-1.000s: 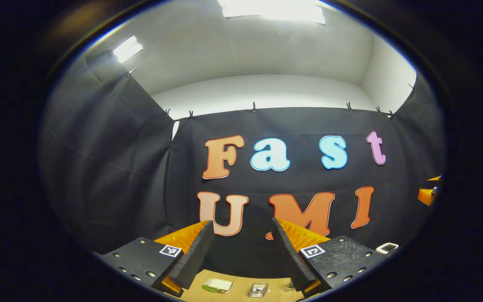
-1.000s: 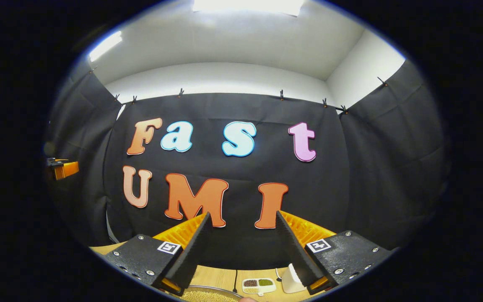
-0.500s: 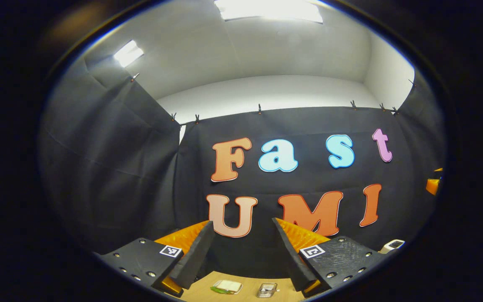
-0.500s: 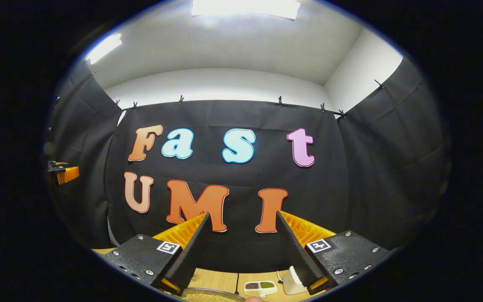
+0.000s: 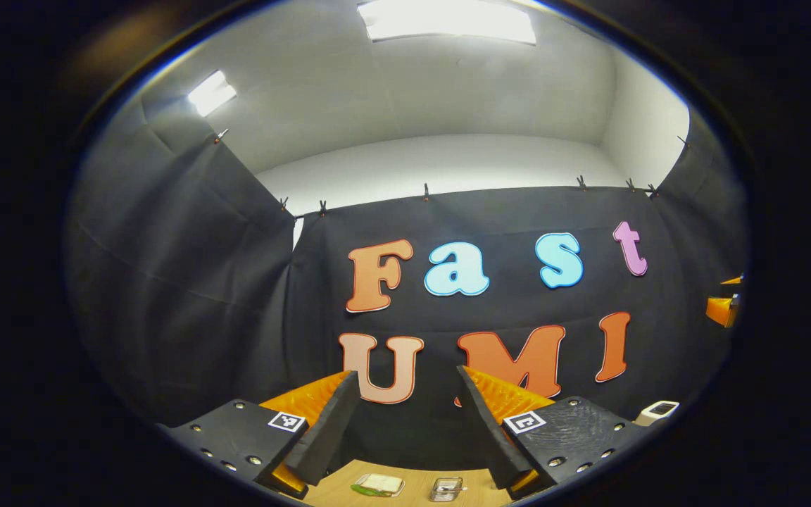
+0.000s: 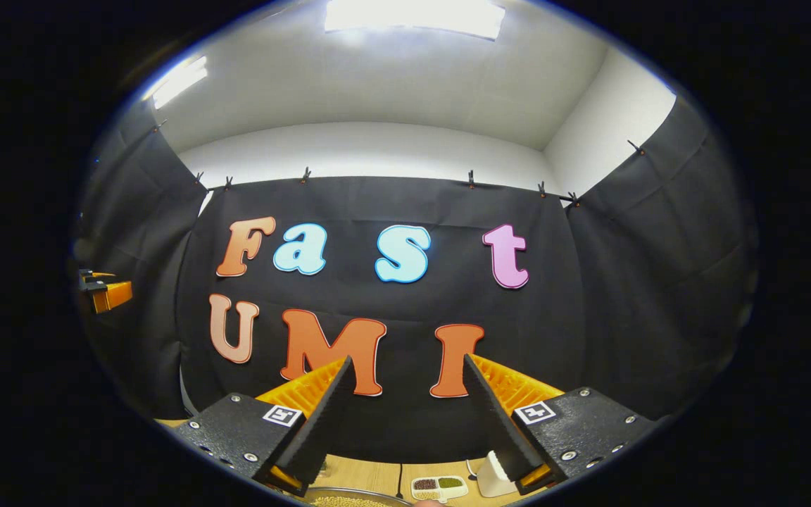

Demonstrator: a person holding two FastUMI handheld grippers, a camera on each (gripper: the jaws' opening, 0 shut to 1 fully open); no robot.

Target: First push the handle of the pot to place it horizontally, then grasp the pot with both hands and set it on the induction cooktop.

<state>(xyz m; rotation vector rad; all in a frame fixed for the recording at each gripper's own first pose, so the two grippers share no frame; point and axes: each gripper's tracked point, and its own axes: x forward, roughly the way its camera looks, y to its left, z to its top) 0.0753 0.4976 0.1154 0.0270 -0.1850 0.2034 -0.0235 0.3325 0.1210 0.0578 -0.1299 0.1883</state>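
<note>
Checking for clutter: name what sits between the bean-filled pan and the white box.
Right gripper view: a black cable and a small divided dish on the wooden table.

In the left gripper view, a tray [image 5: 379, 484] lies on the table [image 5: 412, 479] at the far edge, with a small box [image 5: 446, 487] just right of it and a device [image 5: 656, 412] well off to the right. In the right gripper view, a pot [image 6: 353, 498] sits nearest, a divided dish [image 6: 438, 486] right of it, and a block [image 6: 493, 475] farther right.
</note>
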